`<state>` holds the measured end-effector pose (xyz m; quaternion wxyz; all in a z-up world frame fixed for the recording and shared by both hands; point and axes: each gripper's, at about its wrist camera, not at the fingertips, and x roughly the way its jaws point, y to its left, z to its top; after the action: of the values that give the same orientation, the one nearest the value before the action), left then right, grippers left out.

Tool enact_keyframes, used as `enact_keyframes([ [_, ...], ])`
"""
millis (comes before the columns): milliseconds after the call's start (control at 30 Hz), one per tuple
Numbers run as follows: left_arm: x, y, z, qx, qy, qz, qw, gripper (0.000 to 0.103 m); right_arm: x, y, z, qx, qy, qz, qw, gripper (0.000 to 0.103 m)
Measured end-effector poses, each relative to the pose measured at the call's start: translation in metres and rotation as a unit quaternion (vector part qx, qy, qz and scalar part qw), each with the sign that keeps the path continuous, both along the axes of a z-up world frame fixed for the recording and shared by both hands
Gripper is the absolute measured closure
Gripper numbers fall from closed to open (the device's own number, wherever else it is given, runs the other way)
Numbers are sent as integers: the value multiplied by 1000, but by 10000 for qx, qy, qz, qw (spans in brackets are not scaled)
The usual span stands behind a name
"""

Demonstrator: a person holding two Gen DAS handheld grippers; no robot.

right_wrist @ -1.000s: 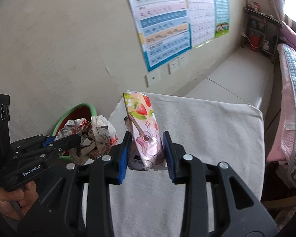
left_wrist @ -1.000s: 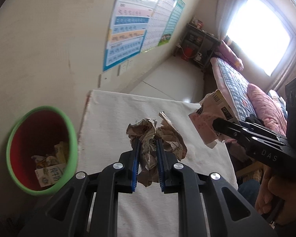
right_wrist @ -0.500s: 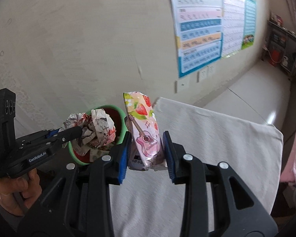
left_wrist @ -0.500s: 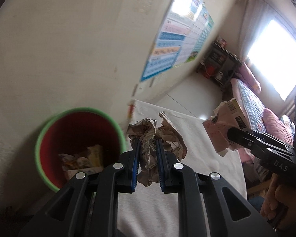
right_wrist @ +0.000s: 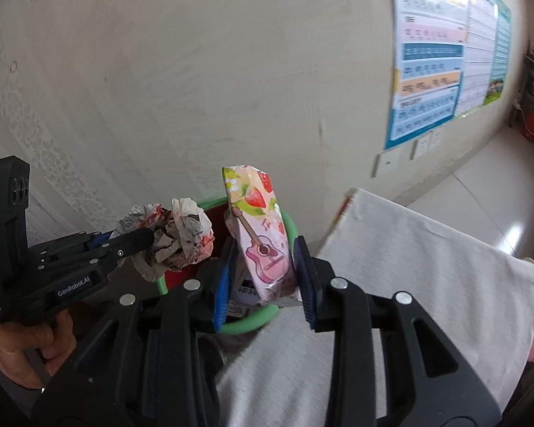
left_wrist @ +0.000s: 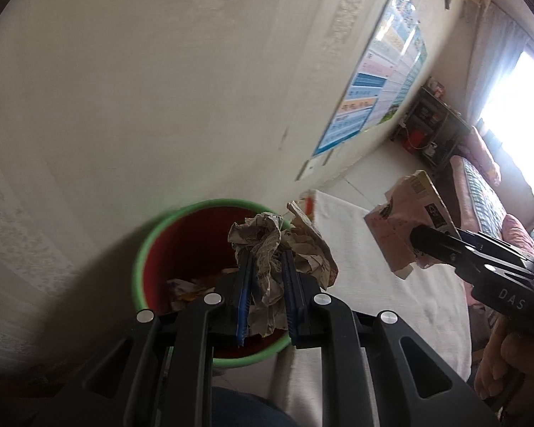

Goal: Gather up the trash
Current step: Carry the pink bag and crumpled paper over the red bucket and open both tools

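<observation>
The left tool is pinching a crumpled paper wad; both blue pads press into its sides. In the left wrist view the wad hangs in front of the open mouth of the bin, a red container with a green rim that stands by the wall at the edge of the cloth-covered bench. Paper scraps lie on the bin floor.

The right tool is pinching a pink strawberry-print carton, held upright between its pads, with a guitar picture facing the camera. In the right wrist view the carton overlaps the far rim of the bin — whether it is directly above the opening cannot be told.

Each tool appears in the other's view: the left tool with its wad beside the carton, and the right tool with the carton above the bench. A hand grips the left handle. Wall posters hang behind the bench.
</observation>
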<state>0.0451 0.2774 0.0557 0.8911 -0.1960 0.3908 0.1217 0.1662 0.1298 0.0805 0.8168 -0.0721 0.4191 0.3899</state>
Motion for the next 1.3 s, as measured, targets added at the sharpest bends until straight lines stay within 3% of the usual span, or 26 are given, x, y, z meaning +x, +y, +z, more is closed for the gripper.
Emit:
enact_keyframes([
  [333, -6, 37, -12, -42, 142, 212, 9997, 89, -1, 50, -36, -189, 203, 304, 9992, 71],
  [1067, 25, 52, -43, -161, 390, 204, 9989, 86, 2, 85, -89, -541, 497, 515, 9960, 69],
  [1100, 27, 52, -43, -180, 373, 203, 9989, 82, 2, 86, -90, -563, 509, 526, 9957, 60],
  [1167, 27, 54, -43, -231, 282, 270, 9990, 63, 1, 85, -90, -598, 477, 468, 9960, 43],
  [1233, 24, 55, -40, -286, 150, 398, 9987, 37, 1, 83, -90, -618, 456, 411, 9962, 40],
  [1300, 22, 53, -39, -334, 63, 425, 9985, 30, 2, 82, -90, -631, 479, 383, 9961, 36],
])
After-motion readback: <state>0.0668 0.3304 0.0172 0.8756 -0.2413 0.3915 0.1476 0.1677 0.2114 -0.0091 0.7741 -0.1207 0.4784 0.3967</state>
